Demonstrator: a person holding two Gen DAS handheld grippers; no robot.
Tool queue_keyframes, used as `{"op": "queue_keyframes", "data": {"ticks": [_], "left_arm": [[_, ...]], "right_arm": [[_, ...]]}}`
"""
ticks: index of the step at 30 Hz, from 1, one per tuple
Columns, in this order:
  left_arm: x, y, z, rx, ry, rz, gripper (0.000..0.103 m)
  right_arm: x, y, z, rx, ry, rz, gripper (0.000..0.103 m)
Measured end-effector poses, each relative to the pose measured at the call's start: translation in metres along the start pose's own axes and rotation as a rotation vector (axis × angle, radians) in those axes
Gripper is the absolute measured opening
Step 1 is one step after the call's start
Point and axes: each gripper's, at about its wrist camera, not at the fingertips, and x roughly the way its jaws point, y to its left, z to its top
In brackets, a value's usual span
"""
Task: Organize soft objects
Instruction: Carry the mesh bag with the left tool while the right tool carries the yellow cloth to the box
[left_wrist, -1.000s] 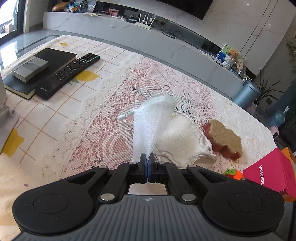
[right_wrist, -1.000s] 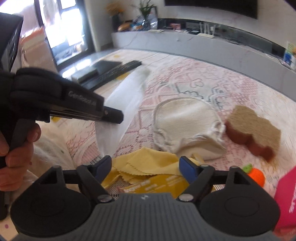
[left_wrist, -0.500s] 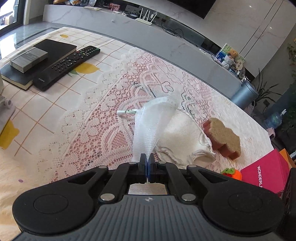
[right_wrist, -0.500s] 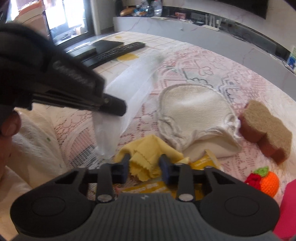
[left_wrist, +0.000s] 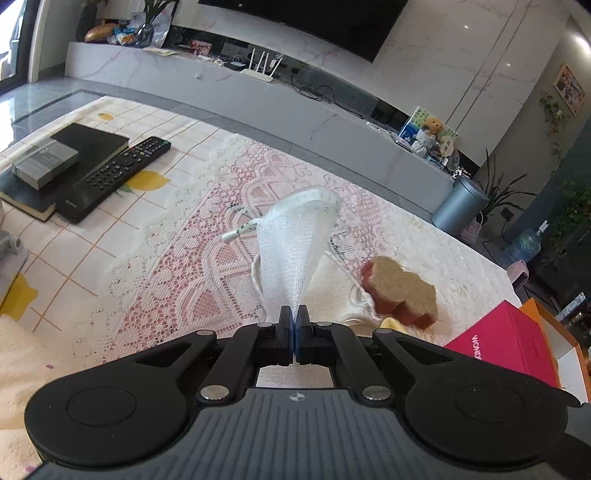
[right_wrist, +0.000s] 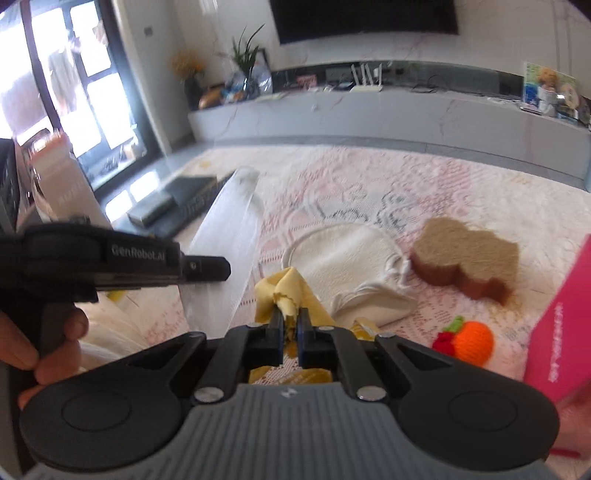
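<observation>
We see the left tool (left_wrist: 294, 314) pinched tight on the bottom edge of a white mesh bag (left_wrist: 295, 240), which fans upward from its jaws to an open rim with a short cord sticking out at one side. The right tool (right_wrist: 290, 321) has just been closing and now grips a bunched yellow cloth (right_wrist: 284, 291), lifted in a crumpled peak above a yellow packet (right_wrist: 306, 376) on the table (right_wrist: 369, 184) (the packet is mostly hidden behind the tool). In the right wrist view the left tool sits at the left edge, a hand (right_wrist: 44, 354) around its handle, with the mesh bag hanging beside it. A cream drawstring pouch (right_wrist: 351, 269) lies flat on the pink lace cloth (left_wrist: 177, 266), with a brown sponge (right_wrist: 465, 254) near it and a knitted orange toy (right_wrist: 469, 343) nearer to us. A pink box (left_wrist: 506, 343) stands at the right.
</observation>
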Motion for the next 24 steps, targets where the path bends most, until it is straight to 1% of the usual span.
{"op": "queue_keyframes", "data": {"ticks": [3,6,9,15,20,24], "left_arm": [[-0.019,-0.027,-0.002,0.048,-0.019,-0.043,0.001],[-0.034,-0.058,-0.007,0.089,-0.020,-0.094,0.001],[-0.045,-0.090,-0.011,0.119,-0.009,-0.172,0.001],[-0.054,-0.153,-0.020,0.180,0.011,-0.331,0.001],[-0.044,-0.216,-0.028,0.241,0.067,-0.477,0.001],[-0.028,-0.271,-0.040,0.331,0.111,-0.536,0.001]], "right_arm": [[-0.034,-0.009,0.000,0.050,-0.058,-0.005,0.004],[-0.070,-0.023,-0.002,0.095,-0.120,-0.038,0.004],[-0.105,-0.040,-0.005,0.151,-0.171,-0.065,0.004],[-0.175,-0.079,-0.017,0.222,-0.260,-0.136,0.004],[-0.227,-0.124,-0.027,0.260,-0.281,-0.227,0.004],[-0.262,-0.170,-0.030,0.290,-0.260,-0.304,0.004]]}}
